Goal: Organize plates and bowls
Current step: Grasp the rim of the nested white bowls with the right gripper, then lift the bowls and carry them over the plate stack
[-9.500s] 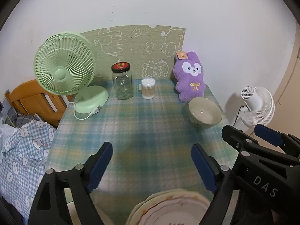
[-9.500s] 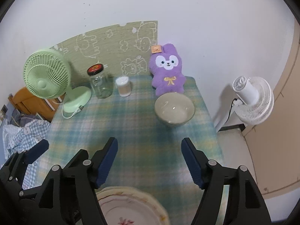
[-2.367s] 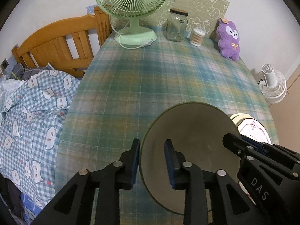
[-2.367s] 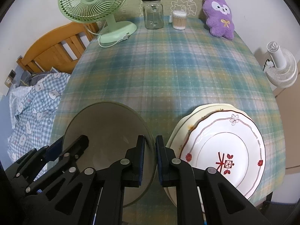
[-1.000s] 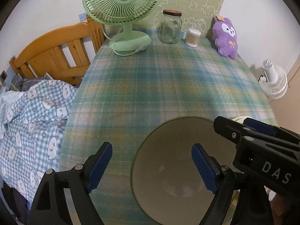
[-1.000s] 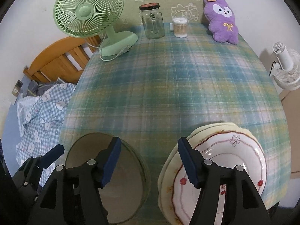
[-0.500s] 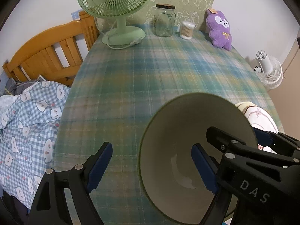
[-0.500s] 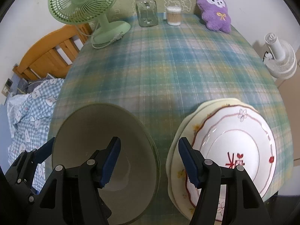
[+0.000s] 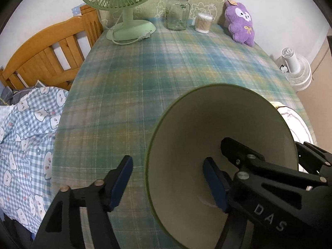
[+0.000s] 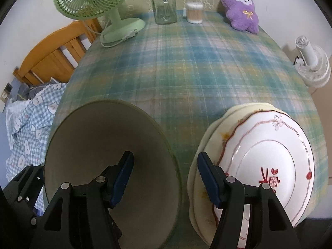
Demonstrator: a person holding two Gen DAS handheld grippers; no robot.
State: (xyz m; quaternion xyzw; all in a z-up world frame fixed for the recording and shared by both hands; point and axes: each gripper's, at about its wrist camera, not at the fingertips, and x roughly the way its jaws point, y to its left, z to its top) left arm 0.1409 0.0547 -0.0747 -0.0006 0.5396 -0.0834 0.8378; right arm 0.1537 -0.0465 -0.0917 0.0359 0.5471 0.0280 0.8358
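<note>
A large bowl [image 9: 217, 137], cream inside with a green rim, stands on the plaid tablecloth [image 9: 166, 66] near the front edge. My left gripper [image 9: 168, 183] straddles its left rim, one finger inside and one outside. Its jaws are closing, and the pads are still clear of the rim. My right gripper [image 10: 165, 177] straddles the bowl's [image 10: 108, 145] right rim in the same way, open and apart from it. A stack of plates [image 10: 269, 166], topped by a white plate with a red pattern, lies just right of the bowl.
Along the back edge stand a green desk fan [image 9: 124, 0], a glass jar [image 9: 177, 12], a cotton-swab tub [image 9: 203, 22] and a purple plush [image 9: 240, 25]. A wooden headboard [image 9: 47, 49] and checked bedding [image 9: 27, 134] lie left. A white floor fan [image 9: 294, 70] stands right.
Both grippers let go of the bowl's rim and opened. Since then they have sunk closer around the bowl, and the left jaws have narrowed about its left rim.
</note>
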